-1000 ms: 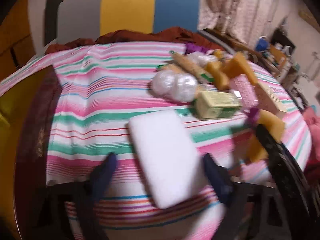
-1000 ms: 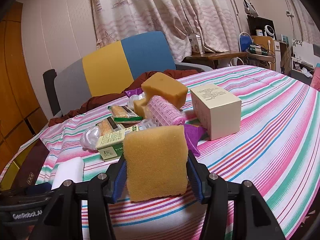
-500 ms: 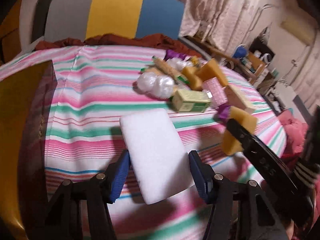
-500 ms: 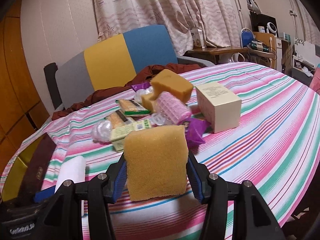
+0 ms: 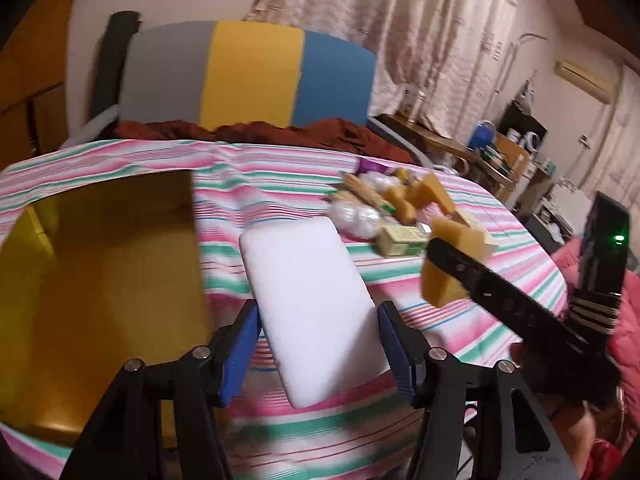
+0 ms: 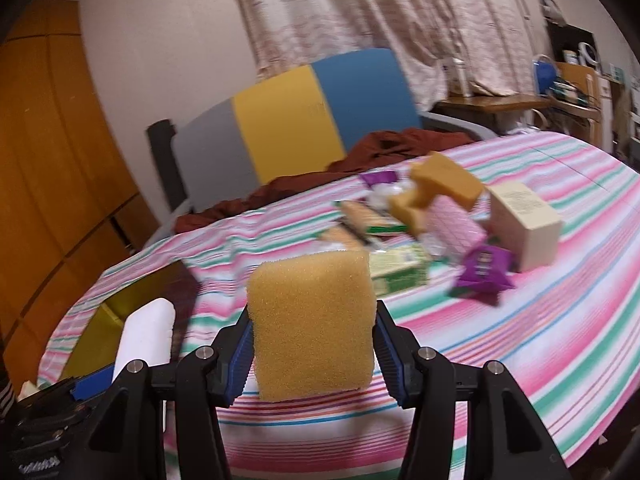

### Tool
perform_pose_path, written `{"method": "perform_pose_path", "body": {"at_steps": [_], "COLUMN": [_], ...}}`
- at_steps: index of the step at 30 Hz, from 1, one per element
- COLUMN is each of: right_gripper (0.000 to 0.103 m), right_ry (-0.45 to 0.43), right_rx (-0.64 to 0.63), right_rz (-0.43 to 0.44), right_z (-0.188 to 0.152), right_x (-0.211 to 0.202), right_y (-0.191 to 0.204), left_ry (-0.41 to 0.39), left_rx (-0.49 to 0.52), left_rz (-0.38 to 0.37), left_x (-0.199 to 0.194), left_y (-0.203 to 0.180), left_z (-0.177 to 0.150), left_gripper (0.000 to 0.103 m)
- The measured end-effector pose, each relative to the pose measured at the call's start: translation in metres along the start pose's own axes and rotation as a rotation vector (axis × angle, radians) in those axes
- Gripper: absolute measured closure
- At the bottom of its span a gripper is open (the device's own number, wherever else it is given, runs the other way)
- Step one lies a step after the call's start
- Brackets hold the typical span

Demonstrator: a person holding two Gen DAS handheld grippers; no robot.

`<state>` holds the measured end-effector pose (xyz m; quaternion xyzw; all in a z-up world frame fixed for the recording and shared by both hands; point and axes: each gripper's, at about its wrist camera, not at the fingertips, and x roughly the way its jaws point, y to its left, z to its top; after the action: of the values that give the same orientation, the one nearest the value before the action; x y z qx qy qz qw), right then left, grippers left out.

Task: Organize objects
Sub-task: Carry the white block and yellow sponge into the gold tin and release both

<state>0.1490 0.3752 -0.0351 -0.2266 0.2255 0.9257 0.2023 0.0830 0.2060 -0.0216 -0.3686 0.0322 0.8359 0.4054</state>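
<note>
My left hand-held gripper (image 5: 316, 344) clamped a white foam block (image 5: 310, 312); my right hand-held gripper (image 6: 312, 354) squeezed a yellow sponge (image 6: 312, 324). The table's (image 6: 540, 320) pile (image 6: 432, 220) was blurred.

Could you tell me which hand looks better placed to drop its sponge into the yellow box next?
Probably the left: its white sponge hangs right beside the yellow box, while the right's yellow sponge is farther off.

A lived-in room at home: patterned curtains (image 6: 420, 12) hang behind a grey, yellow and blue chair (image 6: 296, 120), a striped cloth covers the table (image 6: 560, 320), wooden cupboards (image 6: 52, 140) line one wall, and a cluttered side desk (image 6: 500, 102) stands near the curtains.
</note>
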Motion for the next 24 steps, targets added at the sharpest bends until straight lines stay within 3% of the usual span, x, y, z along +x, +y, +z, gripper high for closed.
{"method": "perform_pose_path", "body": {"at_steps": [6, 14, 19, 24], "right_gripper": [0.049, 0.049, 0.049, 0.048], "right_ry": [0.014, 0.113, 0.198, 0.293], "right_rx": [-0.075, -0.148, -0.214, -0.237], "right_rz": [0.13, 0.301, 0.337, 0.349], "right_z": [0.004, -0.004, -0.013, -0.026], "right_x": [-0.005, 0.006, 0.023, 0.044], "right_y": [0.051, 0.127, 0.169, 0.196], "left_ry": [0.017, 0.097, 0.171, 0.219], "left_rx": [-0.065, -0.148, -0.13, -0.178], "left_rz": [0.115, 0.24, 0.316, 0.373], "left_x": [-0.022, -0.037, -0.036, -0.039], "left_y": [0.056, 0.136, 0.173, 0.201], "left_z": [-0.004, -0.008, -0.014, -0.022], "left_gripper": [0.043, 0.042, 0.041, 0.039]}}
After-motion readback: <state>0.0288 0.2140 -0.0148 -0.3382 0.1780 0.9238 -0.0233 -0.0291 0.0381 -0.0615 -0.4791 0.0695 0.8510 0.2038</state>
